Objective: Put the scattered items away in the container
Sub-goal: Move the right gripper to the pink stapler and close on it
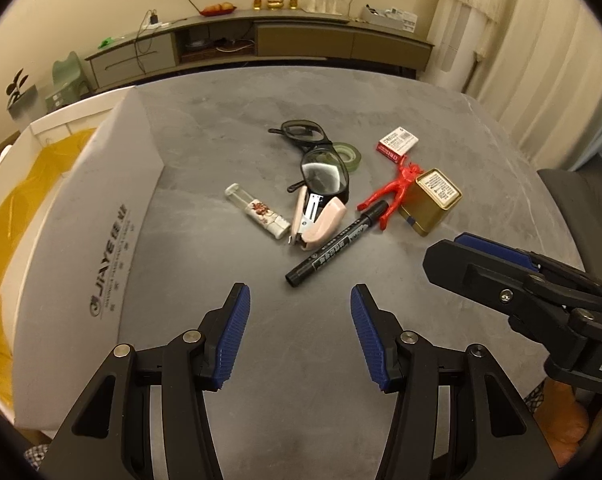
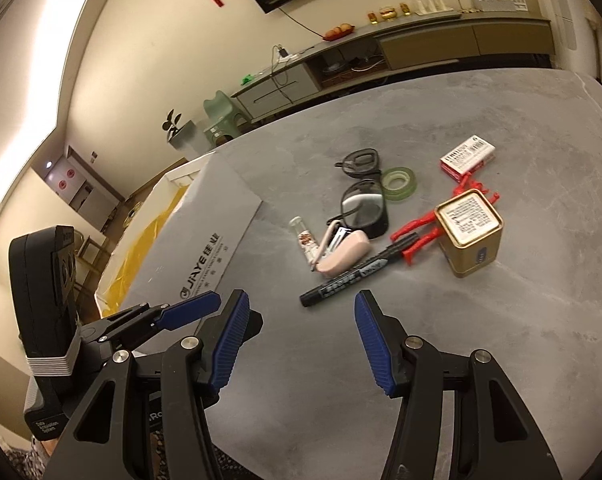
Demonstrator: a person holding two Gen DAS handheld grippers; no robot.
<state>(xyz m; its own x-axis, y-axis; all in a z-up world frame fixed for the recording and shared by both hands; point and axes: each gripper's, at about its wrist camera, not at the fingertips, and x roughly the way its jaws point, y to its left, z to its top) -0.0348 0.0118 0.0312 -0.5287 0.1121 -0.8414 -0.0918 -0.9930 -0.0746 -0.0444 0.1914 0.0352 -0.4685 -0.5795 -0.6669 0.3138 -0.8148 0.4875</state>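
- The left gripper (image 1: 300,334) hung over the grey table (image 1: 261,320) with its blue pads spread apart and nothing between them
- The right gripper (image 2: 301,340) was likewise spread wide and empty, pointed down at the near part of the table; in the left wrist view it reached in from the right edge
- The white cardboard box (image 1: 81,240), lined with a yellow bag (image 1: 17,216), stood at the table's left side, one printed flap folded out onto the tabletop
- The scattered items lay in a loose cluster near the middle of the table, all outside the box
- A black marker (image 1: 335,246) lay slanted nearest the grippers, its capped end beside the legs of a red toy figure (image 1: 395,188)
- A pink stapler (image 1: 321,220) lay open just left of the marker, touching the lower lens of a pair of black-framed glasses (image 1: 315,160)
- A small clear bottle with a floral label (image 1: 257,210) lay on its side left of the stapler
- A roll of green tape (image 1: 349,156) sat behind the glasses, partly hidden by them
- A gold tin (image 1: 431,200) rested against the red figure on its right
- A red and white small box (image 1: 397,144) lay flat beyond the figure, farthest right of the cluster
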